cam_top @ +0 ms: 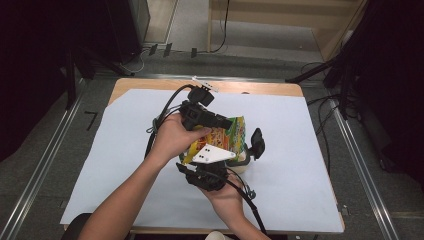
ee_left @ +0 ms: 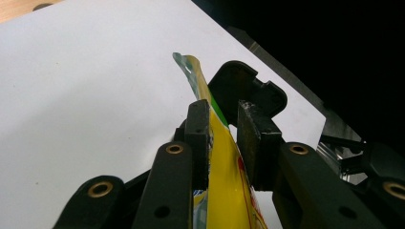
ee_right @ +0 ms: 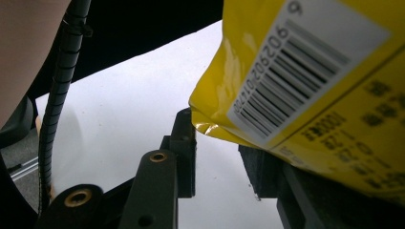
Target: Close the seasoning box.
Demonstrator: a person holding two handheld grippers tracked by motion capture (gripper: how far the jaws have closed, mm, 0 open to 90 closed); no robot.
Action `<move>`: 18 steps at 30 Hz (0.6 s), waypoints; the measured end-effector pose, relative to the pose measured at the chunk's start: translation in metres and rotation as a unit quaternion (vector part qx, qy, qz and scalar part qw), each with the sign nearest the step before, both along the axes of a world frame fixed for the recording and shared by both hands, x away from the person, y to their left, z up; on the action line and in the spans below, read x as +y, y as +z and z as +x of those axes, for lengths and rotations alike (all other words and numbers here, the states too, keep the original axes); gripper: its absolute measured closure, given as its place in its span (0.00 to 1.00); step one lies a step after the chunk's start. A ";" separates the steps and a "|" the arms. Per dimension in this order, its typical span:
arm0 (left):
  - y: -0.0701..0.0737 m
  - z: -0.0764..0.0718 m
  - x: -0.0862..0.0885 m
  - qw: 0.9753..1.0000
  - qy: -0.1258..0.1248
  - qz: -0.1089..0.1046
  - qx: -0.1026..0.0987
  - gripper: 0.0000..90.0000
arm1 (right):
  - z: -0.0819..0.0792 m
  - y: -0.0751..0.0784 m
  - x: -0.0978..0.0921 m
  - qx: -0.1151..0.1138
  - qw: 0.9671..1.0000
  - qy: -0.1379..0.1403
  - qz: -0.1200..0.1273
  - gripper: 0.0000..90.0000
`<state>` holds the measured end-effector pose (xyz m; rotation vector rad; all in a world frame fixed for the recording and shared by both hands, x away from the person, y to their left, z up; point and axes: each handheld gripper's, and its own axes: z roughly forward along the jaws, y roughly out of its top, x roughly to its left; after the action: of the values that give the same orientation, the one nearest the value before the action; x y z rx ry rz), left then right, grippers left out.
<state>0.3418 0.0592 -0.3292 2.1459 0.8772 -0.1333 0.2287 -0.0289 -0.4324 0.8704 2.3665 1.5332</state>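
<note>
Item: one glossy yellow plastic snack packet (cam_top: pixel 227 136) with a printed food picture, held up off the white paper-covered surface (cam_top: pixel 115 150) near its middle, between your two hands.

Left gripper (cam_top: pixel 226 122): in the high view you hold it from the left, pointing toward the right edge of the surface. In the left gripper view its fingers (ee_left: pixel 198 138) stand a narrow gap apart with the packet's thin edge (ee_left: pixel 224 176) running up between them; one pad lies against the film, the other looks just off it, so you cannot tell from these pictures how firm the grip is.

Right gripper (cam_top: pixel 252 147): you hold it from the near edge, its grey three-cornered plate (cam_top: pixel 215 154) lying over the packet's lower part in the high view. In the right gripper view the fingers (ee_right: pixel 184 152) are parted with clear white surface between them; the packet's barcoded back (ee_right: pixel 305 81) hangs over the right-hand one and hides its tip. Contact there cannot be made out.

Hidden or cut off: your left hand (cam_top: pixel 175 137) covers the packet's left part; its lower edge is lost behind the plate; the print on the back is blurred beyond reading.
</note>
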 end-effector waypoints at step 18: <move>0.003 -0.002 -0.001 1.000 0.002 -0.011 -0.005 0.82 | 0.002 0.000 -0.002 0.002 1.000 0.000 0.007 0.77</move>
<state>0.3400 0.0581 -0.3267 2.1237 0.8703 -0.1301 0.2304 -0.0305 -0.4323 0.8786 2.3610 1.5504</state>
